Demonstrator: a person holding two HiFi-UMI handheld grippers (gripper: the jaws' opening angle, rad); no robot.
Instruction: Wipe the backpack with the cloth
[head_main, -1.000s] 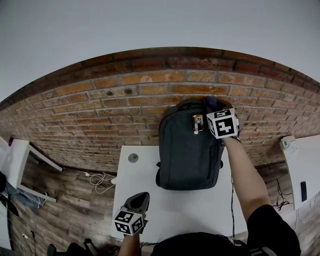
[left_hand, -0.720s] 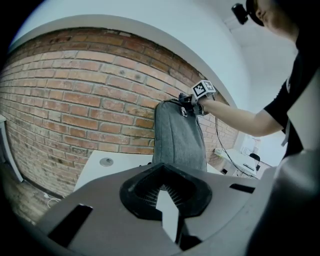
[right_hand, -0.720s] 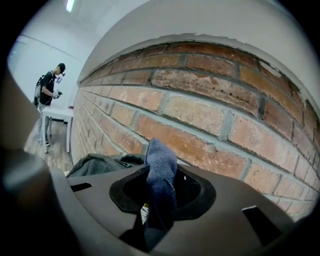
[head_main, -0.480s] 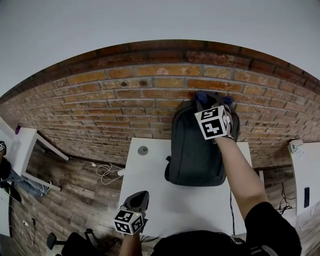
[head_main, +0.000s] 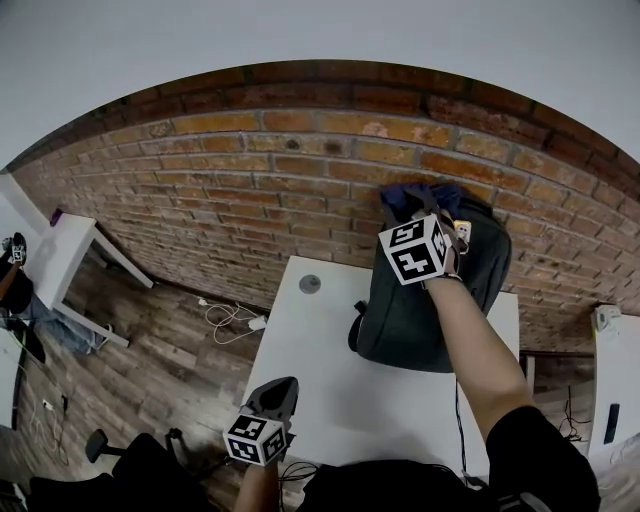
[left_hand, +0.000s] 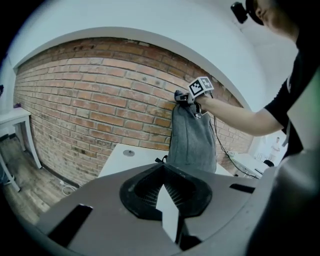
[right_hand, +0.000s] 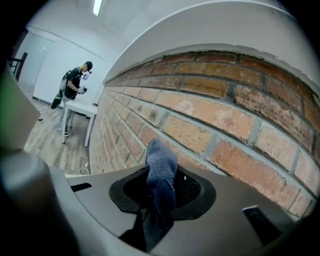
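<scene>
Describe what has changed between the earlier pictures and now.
The right gripper, shut on the dark blue cloth throughout, slid that cloth leftward along the top of the dark grey fabric backpack, from its right corner toward its left side. The head camera's aim also shifted. Unchanged: the left gripper stays shut and empty at the white table's near edge, and the backpack stands upright.

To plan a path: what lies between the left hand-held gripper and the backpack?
Only bare white table shows there in the head view; nothing stands between the left hand-held gripper and the backpack.
</scene>
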